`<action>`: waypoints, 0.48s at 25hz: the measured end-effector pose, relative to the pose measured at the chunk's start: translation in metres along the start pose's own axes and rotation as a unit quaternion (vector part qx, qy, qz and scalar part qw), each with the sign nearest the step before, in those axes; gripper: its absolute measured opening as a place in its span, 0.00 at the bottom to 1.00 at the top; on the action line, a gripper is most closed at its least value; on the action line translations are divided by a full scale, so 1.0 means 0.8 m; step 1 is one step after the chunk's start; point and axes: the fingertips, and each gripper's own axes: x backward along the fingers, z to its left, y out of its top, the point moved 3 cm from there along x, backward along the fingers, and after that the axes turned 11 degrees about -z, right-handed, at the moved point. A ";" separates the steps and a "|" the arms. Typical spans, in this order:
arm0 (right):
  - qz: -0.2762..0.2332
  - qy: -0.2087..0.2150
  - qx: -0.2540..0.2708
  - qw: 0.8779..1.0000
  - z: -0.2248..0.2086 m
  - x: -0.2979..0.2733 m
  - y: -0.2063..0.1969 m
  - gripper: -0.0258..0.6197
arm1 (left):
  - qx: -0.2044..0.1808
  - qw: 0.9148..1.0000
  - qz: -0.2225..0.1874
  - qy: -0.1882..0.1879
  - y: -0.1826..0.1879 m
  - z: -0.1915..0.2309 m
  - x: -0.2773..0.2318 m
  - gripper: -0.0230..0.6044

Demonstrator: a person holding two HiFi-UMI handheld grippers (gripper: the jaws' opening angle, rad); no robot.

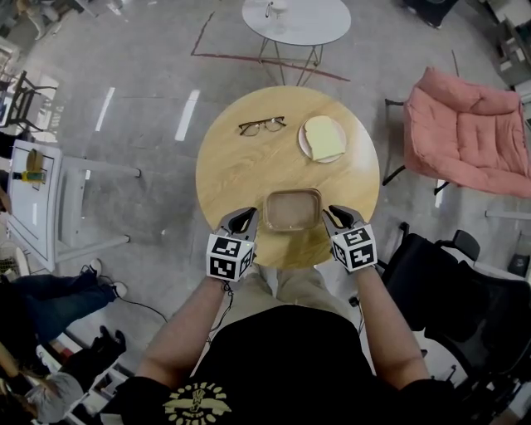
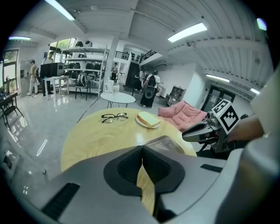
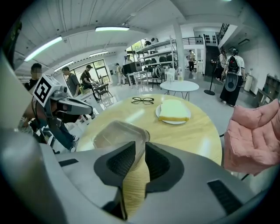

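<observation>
Nearest, at the table's close edge: left gripper [image 1: 246, 219], jaws pressed fully together on nothing. Tip just beside the left side of the clear plastic container [image 1: 292, 209], apparently not touching it.

Opposite, right gripper [image 1: 333, 216], jaws almost together and seemingly pinching the container's right corner rim. Thin lip visible in the right gripper view, running into the narrow gap between the pads.

Container itself flat on the round wooden table [image 1: 241, 170], near the front edge, between the two grippers, seemingly empty.

Judged as the stage of taking hold: one side gripped, the other side not yet. For a grip on the left side too, calls first for parting the left jaws, then for sliding them over the rim. Gently, because of the thin and easily bent plastic.

Further on the table: glasses [image 1: 262, 125], arms unfolded. Right of them a slice of bread [image 1: 323, 137] on a small plate [image 1: 304, 149], both well apart from the container.

Beyond, on the grey floor: small white table [image 1: 311, 25], and a pink chair [image 1: 469, 133] at the right.
</observation>
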 end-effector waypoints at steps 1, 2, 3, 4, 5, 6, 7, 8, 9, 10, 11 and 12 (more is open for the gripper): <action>0.004 0.000 -0.004 1.000 -0.001 -0.005 -0.004 0.17 | 0.003 1.000 0.003 0.001 -0.003 0.002 0.001 0.06; 0.006 0.001 -0.008 1.000 -0.002 -0.008 -0.006 0.18 | 0.007 1.000 0.005 0.001 -0.004 0.003 0.001 0.06; 0.008 0.002 -0.014 1.000 -0.003 -0.011 -0.008 0.18 | 0.009 1.000 0.006 0.002 -0.006 0.003 0.001 0.06; 0.010 0.002 -0.020 1.000 -0.005 -0.013 -0.009 0.18 | 0.010 1.000 0.007 0.002 -0.006 0.003 0.001 0.06; 0.013 0.002 -0.025 1.000 -0.006 -0.014 -0.010 0.18 | 0.010 1.000 0.009 0.002 -0.007 0.003 0.001 0.06; 0.017 0.001 -0.028 0.999 -0.008 -0.016 -0.012 0.18 | 0.011 1.000 0.011 0.003 -0.008 0.003 0.002 0.06; 0.023 0.000 -0.030 0.999 -0.009 -0.019 -0.014 0.18 | 0.012 1.000 0.012 0.003 -0.008 0.004 0.002 0.06; 0.027 -0.001 -0.033 0.999 -0.011 -0.021 -0.015 0.18 | 0.013 1.000 0.013 0.004 -0.007 0.005 0.003 0.06; 0.029 -0.002 -0.037 0.999 -0.012 -0.024 -0.016 0.18 | 0.013 1.000 0.013 0.004 -0.007 0.005 0.005 0.06; 0.031 -0.002 -0.043 0.999 -0.012 -0.026 -0.017 0.18 | 0.013 1.000 0.013 0.004 -0.007 0.006 0.006 0.06; 0.031 -0.004 -0.047 0.998 -0.012 -0.027 -0.017 0.18 | 0.012 1.000 0.014 0.002 -0.007 0.006 0.007 0.06; 0.032 -0.004 -0.050 0.998 -0.012 -0.029 -0.017 0.18 | 0.013 1.000 0.015 0.000 -0.007 0.005 0.008 0.06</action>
